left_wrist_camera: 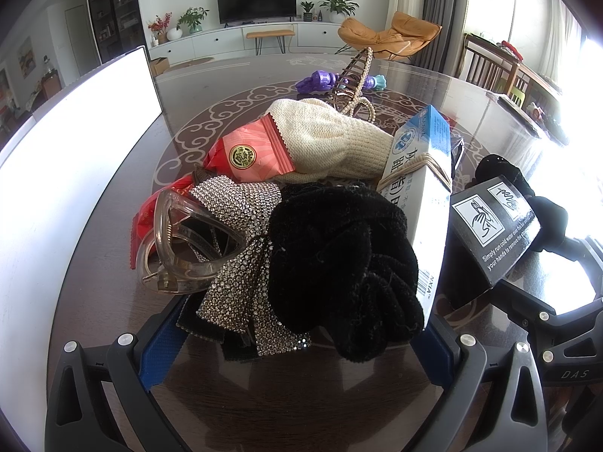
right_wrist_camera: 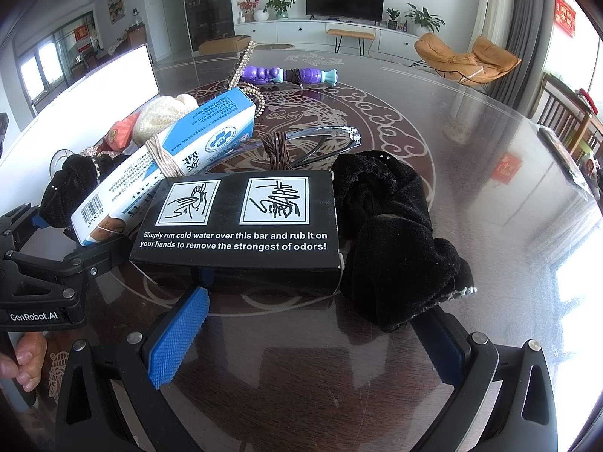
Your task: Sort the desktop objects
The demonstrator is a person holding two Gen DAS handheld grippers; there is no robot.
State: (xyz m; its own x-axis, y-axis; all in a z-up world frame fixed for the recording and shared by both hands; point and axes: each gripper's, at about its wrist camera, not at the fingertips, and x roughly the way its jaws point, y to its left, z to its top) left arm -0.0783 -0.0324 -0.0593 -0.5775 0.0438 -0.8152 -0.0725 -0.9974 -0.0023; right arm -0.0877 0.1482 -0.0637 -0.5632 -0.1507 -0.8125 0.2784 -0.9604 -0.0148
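A pile of small objects lies on the dark glass table (left_wrist_camera: 233,395). In the left wrist view my left gripper (left_wrist_camera: 297,342) is open around a black scrunchie (left_wrist_camera: 339,256) and a rhinestone bow (left_wrist_camera: 241,226), with a clear hair claw (left_wrist_camera: 177,241), red snack packets (left_wrist_camera: 248,152), a cream knit piece (left_wrist_camera: 331,139) and a blue-white box (left_wrist_camera: 426,196) beyond. In the right wrist view my right gripper (right_wrist_camera: 312,335) is open in front of a black soap-bar box (right_wrist_camera: 241,222) and a second black scrunchie (right_wrist_camera: 392,233). The blue-white box (right_wrist_camera: 177,158) lies left of it.
A white panel (left_wrist_camera: 75,143) stands at the table's left. A purple and teal toy (right_wrist_camera: 290,74), a pearl hair clip (left_wrist_camera: 358,75), glasses (right_wrist_camera: 324,139) and a brown hair tie (right_wrist_camera: 279,152) lie further back. Chairs stand at the right edge (right_wrist_camera: 565,120).
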